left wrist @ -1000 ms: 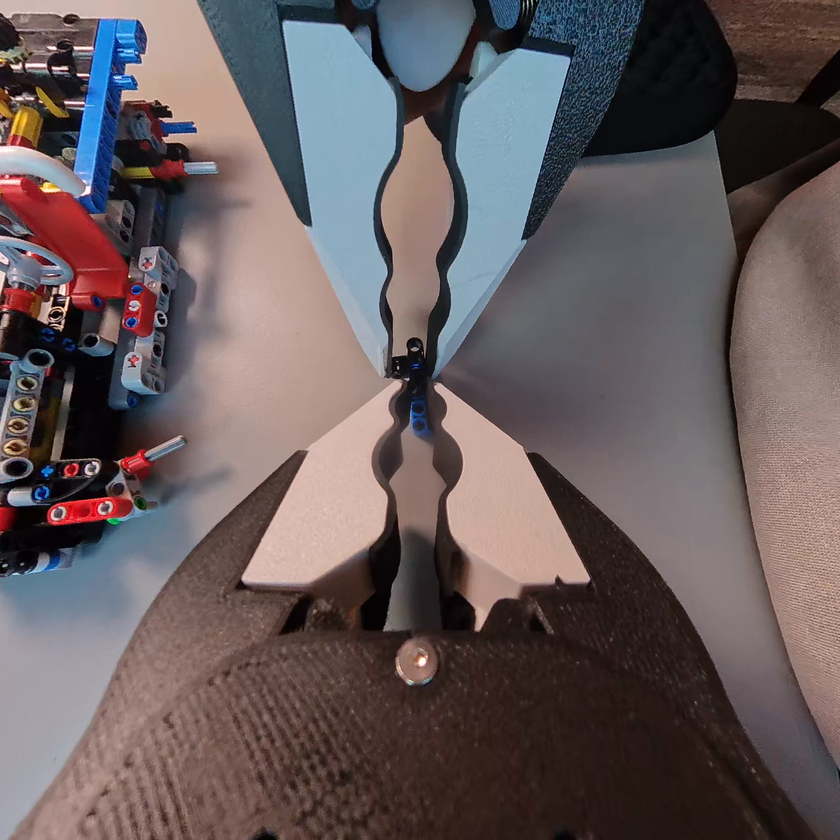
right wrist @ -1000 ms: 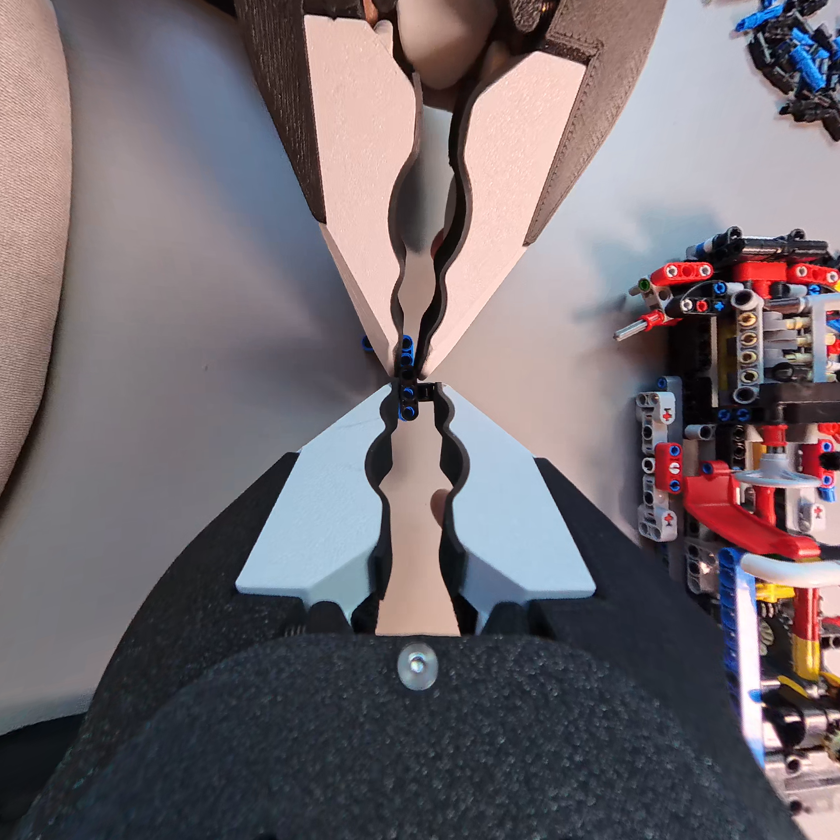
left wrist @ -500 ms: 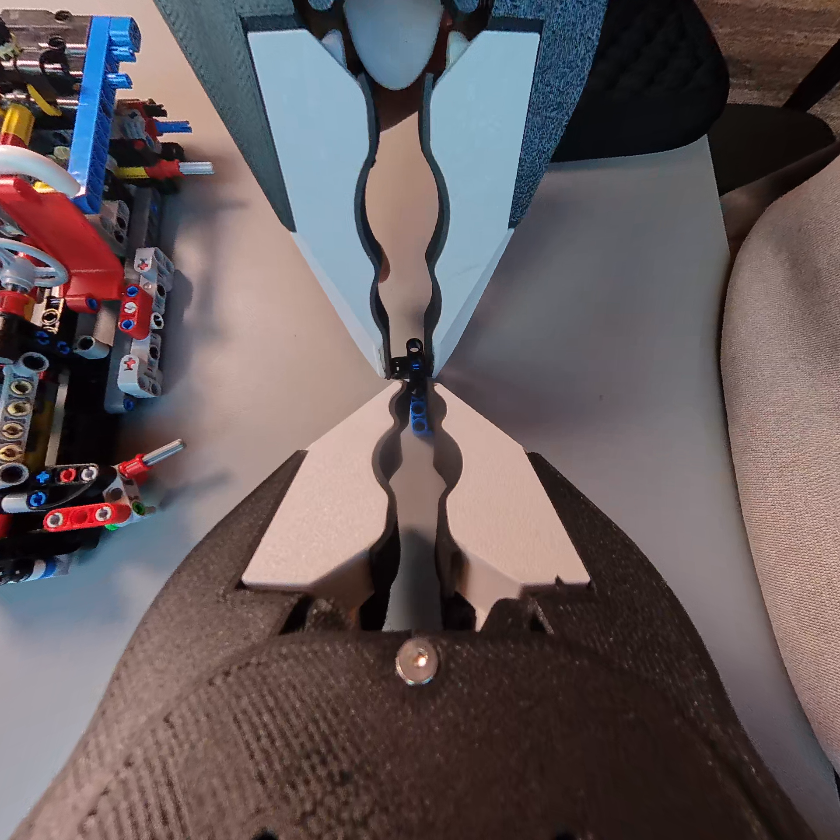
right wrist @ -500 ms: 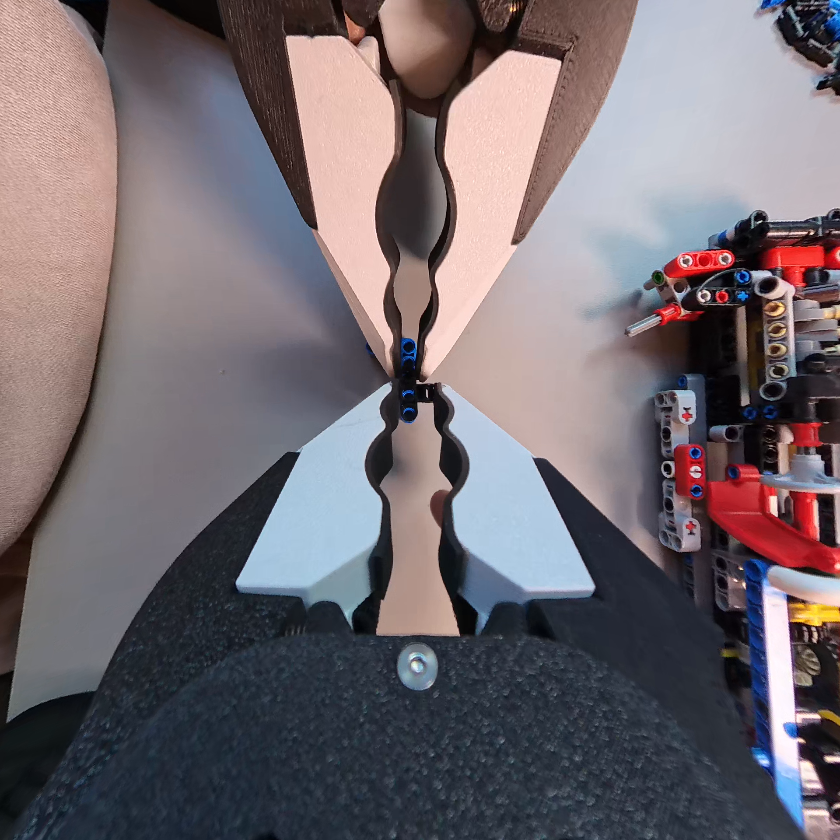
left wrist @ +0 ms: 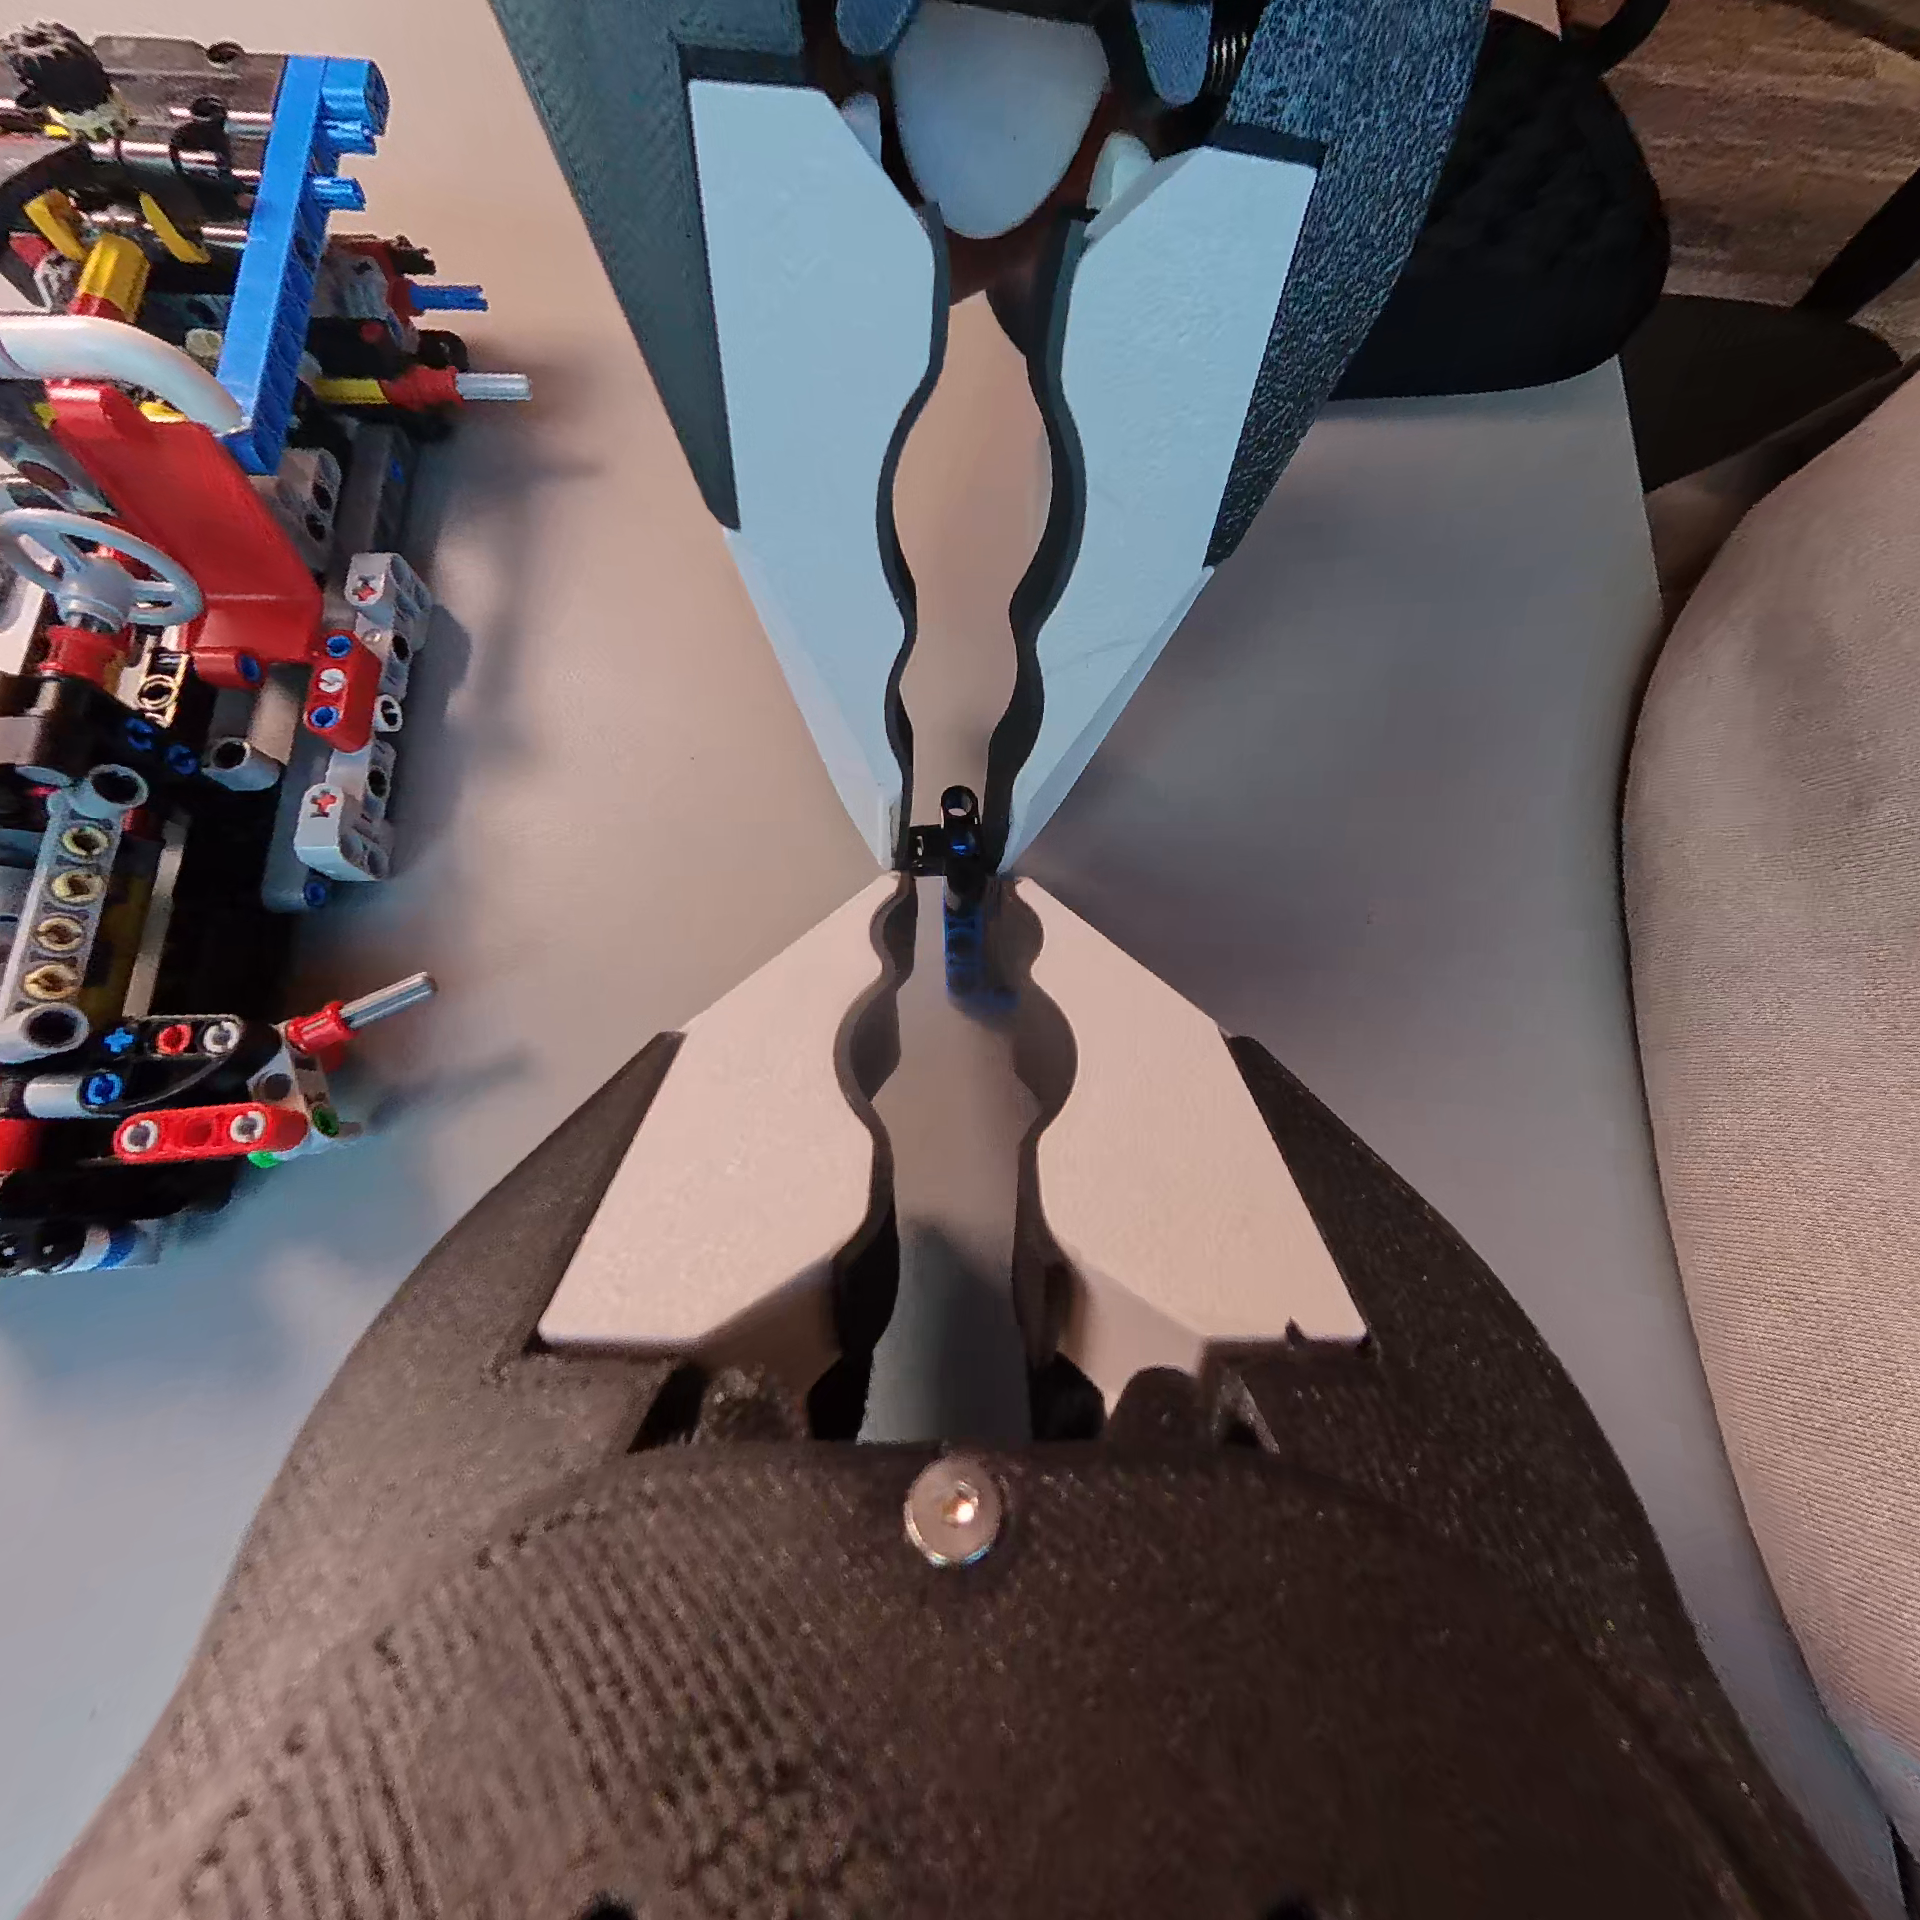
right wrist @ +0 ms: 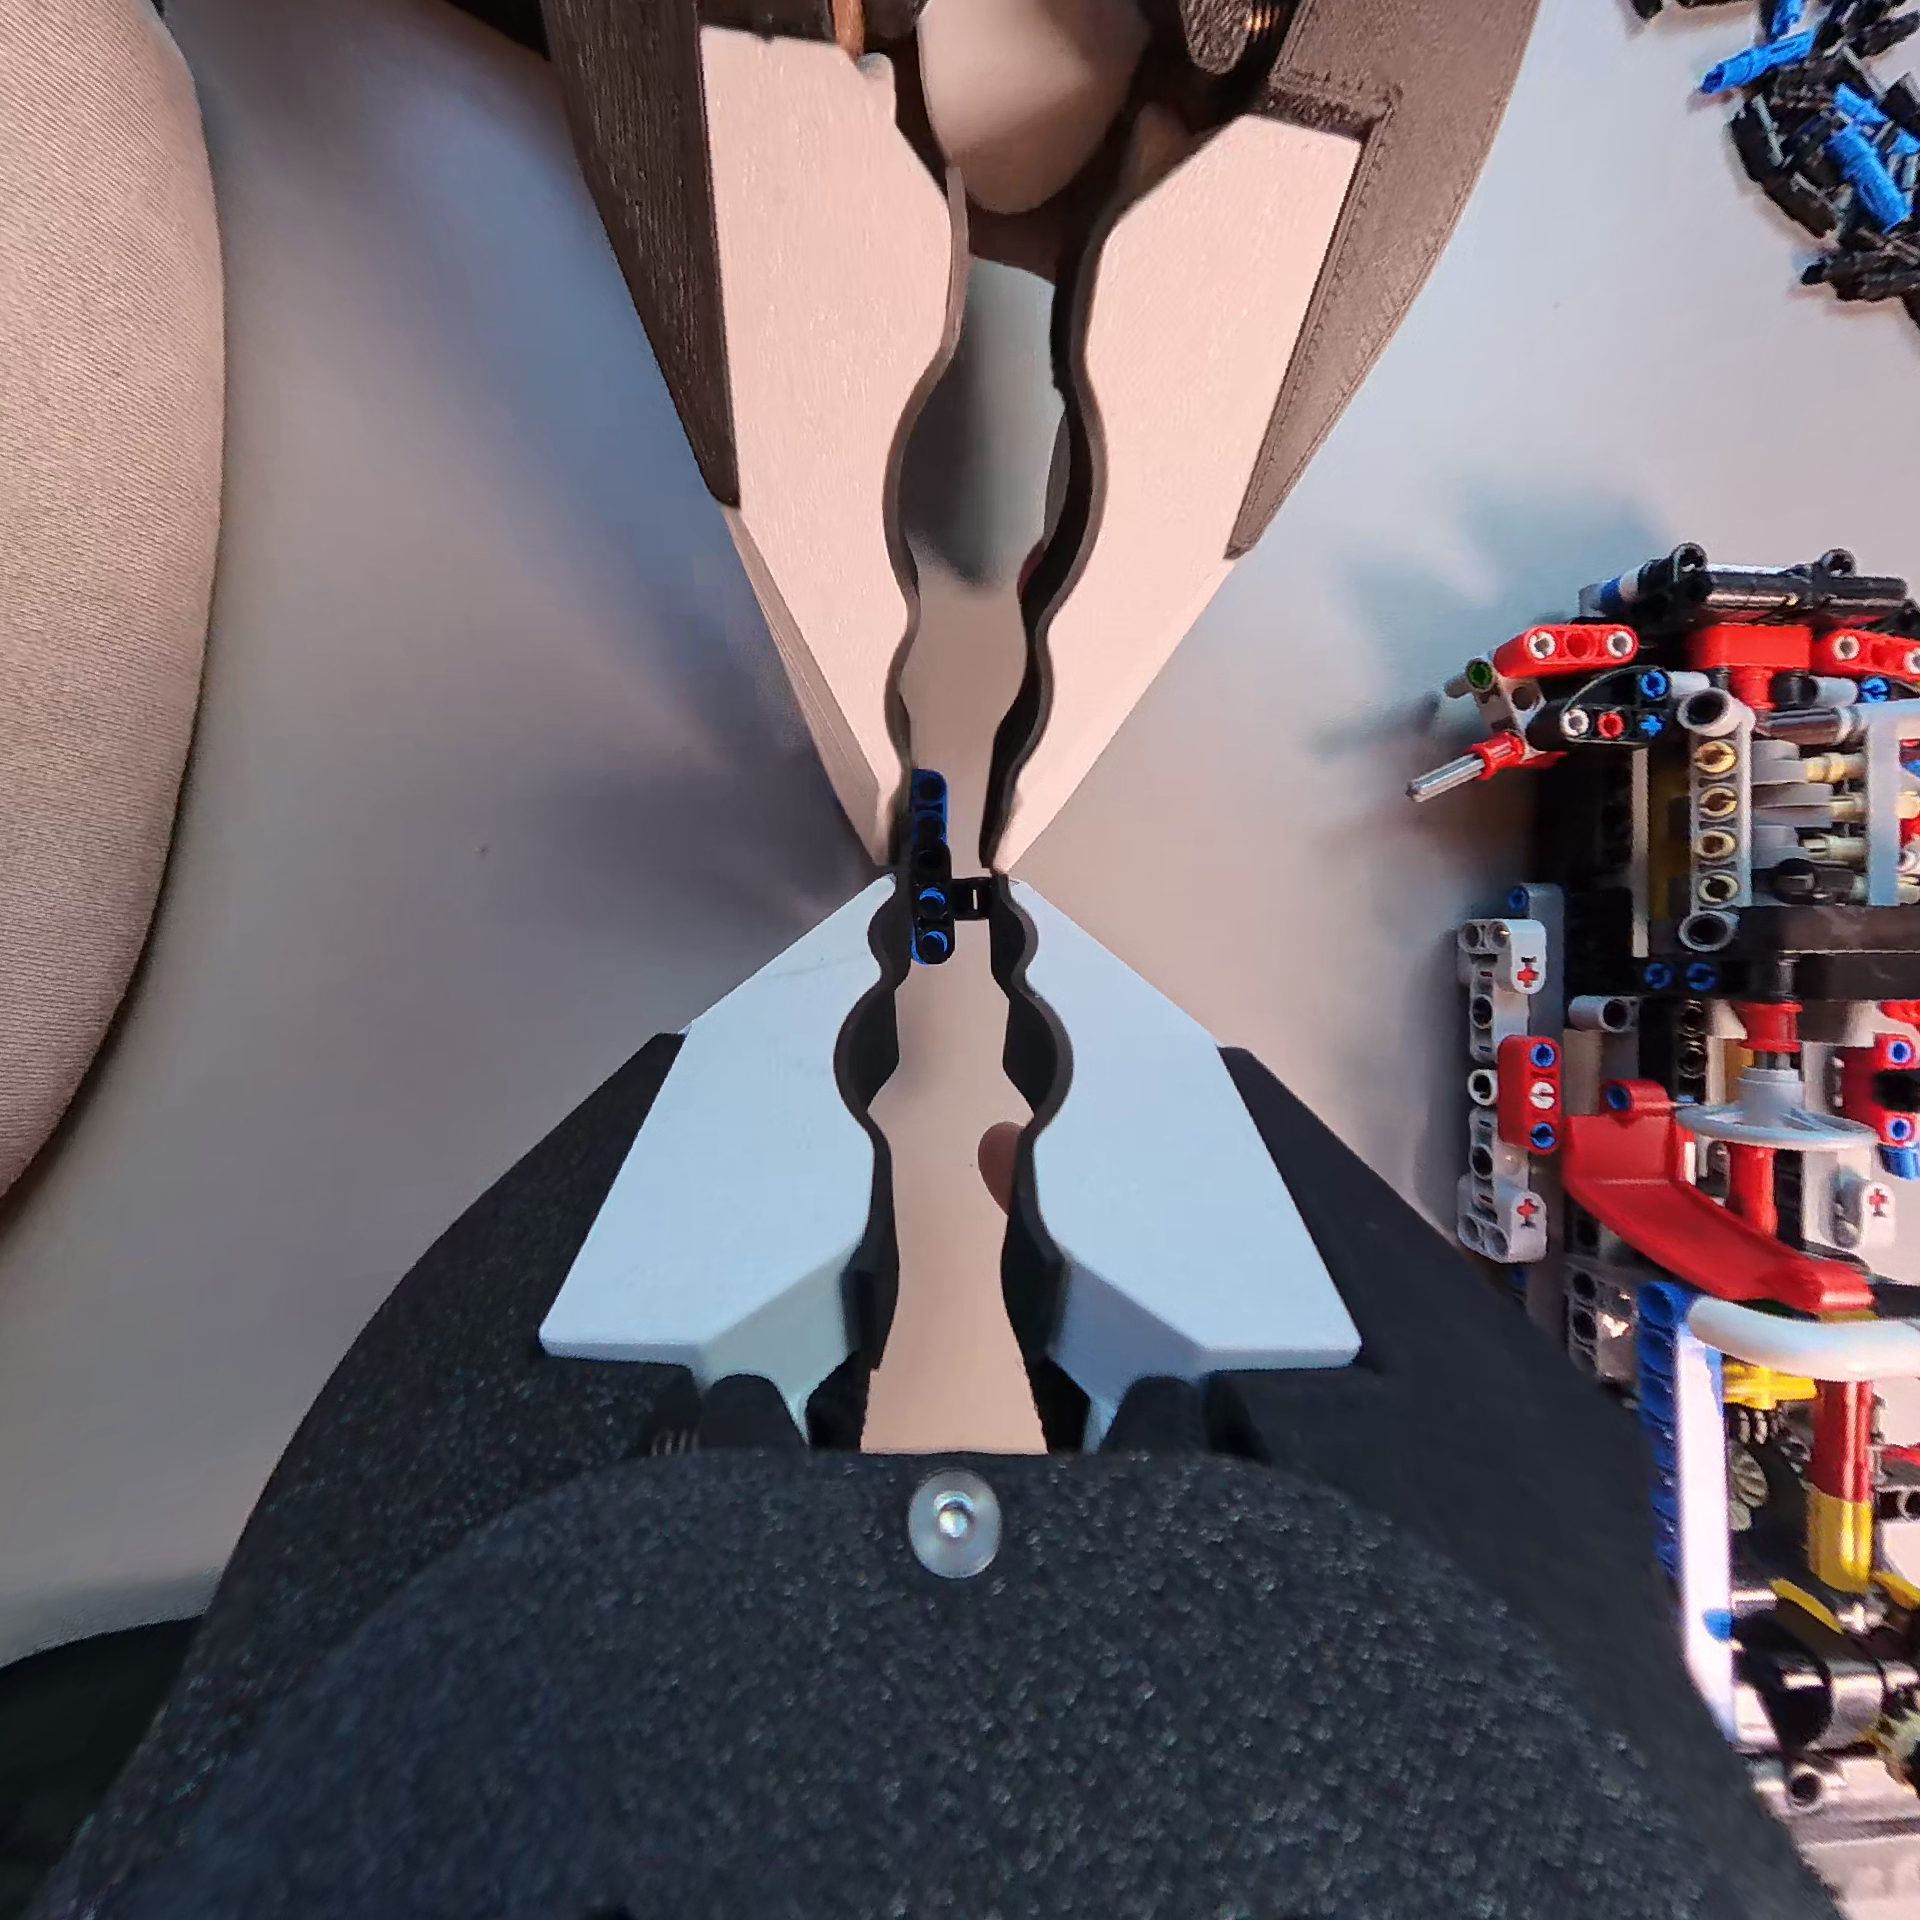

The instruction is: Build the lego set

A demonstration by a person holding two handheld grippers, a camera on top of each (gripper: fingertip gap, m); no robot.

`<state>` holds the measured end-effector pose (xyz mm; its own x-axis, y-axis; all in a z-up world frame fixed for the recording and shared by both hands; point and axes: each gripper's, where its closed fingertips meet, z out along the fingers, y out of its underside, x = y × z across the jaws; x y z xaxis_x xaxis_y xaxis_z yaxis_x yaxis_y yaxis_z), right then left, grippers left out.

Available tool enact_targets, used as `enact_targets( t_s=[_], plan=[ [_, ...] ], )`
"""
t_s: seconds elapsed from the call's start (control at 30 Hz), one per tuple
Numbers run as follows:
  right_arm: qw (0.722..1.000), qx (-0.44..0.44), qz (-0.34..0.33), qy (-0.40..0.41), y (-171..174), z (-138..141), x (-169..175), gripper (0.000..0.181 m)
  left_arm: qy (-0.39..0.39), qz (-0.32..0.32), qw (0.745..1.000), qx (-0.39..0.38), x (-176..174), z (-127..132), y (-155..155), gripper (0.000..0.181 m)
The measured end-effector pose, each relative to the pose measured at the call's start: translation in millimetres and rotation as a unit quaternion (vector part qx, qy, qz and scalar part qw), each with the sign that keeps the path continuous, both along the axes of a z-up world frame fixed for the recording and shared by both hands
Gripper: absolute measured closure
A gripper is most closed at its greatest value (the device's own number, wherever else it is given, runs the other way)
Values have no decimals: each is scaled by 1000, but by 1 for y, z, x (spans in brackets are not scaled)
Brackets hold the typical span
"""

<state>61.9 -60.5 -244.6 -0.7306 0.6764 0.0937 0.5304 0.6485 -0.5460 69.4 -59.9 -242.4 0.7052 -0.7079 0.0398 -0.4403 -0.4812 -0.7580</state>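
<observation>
1. The lego model (left wrist: 177, 665) ran off the left edge of the left wrist view and off the right edge (right wrist: 1745, 1039) of the right wrist view.
2. The pile of loose pins (right wrist: 1839, 156) was cropped at the corner.
3. The small black and blue piece (left wrist: 961, 883) was partly hidden between the jaws, its joints too small to tell.

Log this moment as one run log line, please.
left gripper: shut on blue beam | right gripper: shut on black connector | tips meeting above table | lego model aside, untouched
</observation>
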Motion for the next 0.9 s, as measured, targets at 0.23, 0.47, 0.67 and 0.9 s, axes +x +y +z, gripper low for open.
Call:
enact_targets(
  t_s=[0.23,0.47,0.67,0.9],
  plan=[
    [1000,-12,-10,-7,1,0,0,169,-4,-6,1000,-16,-1,-2,-6,166],
    [999,-28,-9,-17,1,0,1,169,22,-11,999,-36,-4,-12,-13,153],
    [999,-24,-10,-21,2,-1,0,169,38,-20,999,-33,-3,-16,-14,159],
    [999,-18,-11,-29,2,-1,0,169,36,-26,999,-31,-2,-16,-15,159]
  ],
)
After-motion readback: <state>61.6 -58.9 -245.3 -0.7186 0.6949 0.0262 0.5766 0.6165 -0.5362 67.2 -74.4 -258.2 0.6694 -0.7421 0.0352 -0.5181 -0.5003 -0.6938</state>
